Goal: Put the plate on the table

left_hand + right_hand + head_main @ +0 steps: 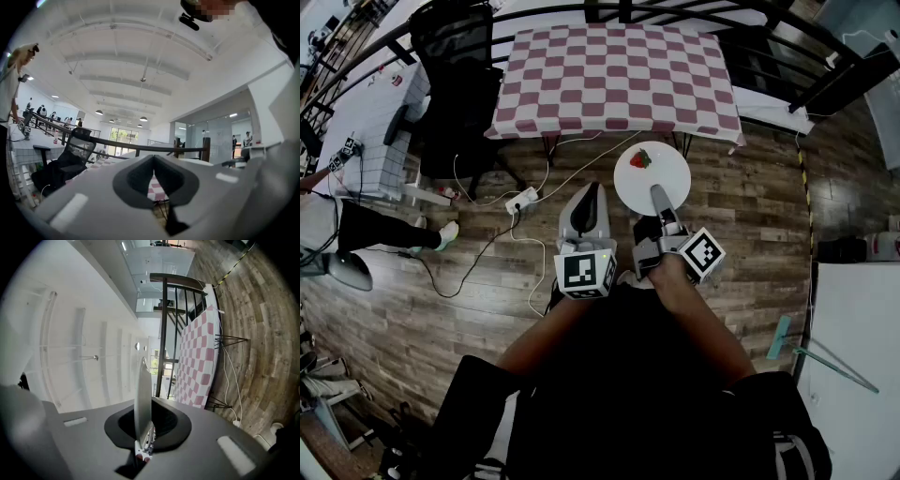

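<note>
Nearest the lens, the person's two bare forearms (675, 309) reach forward over dark clothing, each ending in a marker cube and a gripper. At left, the left gripper (593, 191) points ahead over the wooden floor (750, 225). Its own view shows the jaws brought together with nothing between them, only a sliver of checked cloth visible beyond. It takes no part in the carry. At right, the right gripper (658, 195) is clamped on the near rim of the white plate (628, 183). In its own view the plate stands edge-on between the closed jaws. The plate is held in the air above the floor, roughly level as seen from the head view, with a small red item (640, 159) lying on its far half. What the item is cannot be told. Beyond, from left to right, stand a black office chair (455, 94) and the counter (614, 66) under a red-and-white checked cloth, its top bare in this view. The plate is just short of the counter's near edge and touches nothing. Judged progress: pickup is done and the carry is well advanced. What remains is to bring the plate over the cloth, lower it flat and release it.
</note>
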`<action>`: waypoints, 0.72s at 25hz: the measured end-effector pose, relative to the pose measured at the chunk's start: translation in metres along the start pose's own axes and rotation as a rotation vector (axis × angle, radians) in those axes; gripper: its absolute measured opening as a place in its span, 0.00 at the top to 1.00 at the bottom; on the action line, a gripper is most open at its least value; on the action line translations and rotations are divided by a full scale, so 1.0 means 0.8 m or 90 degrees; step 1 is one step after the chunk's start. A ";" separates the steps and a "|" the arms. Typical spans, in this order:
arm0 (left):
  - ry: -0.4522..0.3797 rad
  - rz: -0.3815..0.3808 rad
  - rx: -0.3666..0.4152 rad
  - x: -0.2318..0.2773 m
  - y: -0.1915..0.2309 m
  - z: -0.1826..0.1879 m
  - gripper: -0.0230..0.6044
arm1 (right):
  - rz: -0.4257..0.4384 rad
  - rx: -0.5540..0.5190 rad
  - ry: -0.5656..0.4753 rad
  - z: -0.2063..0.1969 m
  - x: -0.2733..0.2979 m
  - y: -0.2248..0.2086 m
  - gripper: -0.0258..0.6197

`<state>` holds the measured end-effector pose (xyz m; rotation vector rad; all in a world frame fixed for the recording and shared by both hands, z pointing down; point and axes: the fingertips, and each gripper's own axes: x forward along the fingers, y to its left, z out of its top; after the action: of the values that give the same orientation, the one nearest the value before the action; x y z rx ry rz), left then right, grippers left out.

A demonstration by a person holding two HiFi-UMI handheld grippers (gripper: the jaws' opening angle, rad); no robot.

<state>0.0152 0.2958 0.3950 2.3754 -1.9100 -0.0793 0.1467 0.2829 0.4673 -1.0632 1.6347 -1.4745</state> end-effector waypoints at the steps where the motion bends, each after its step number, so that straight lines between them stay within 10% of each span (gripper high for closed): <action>1: 0.001 0.000 0.001 0.000 -0.001 -0.001 0.95 | 0.004 0.006 -0.001 0.001 -0.001 0.000 0.95; 18: 0.004 0.060 0.005 -0.028 0.008 -0.013 0.95 | -0.001 -0.018 0.000 0.025 -0.042 -0.014 0.95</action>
<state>0.0052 0.3165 0.4058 2.2840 -2.0191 -0.0573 0.1807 0.3045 0.4748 -1.0795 1.6597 -1.4565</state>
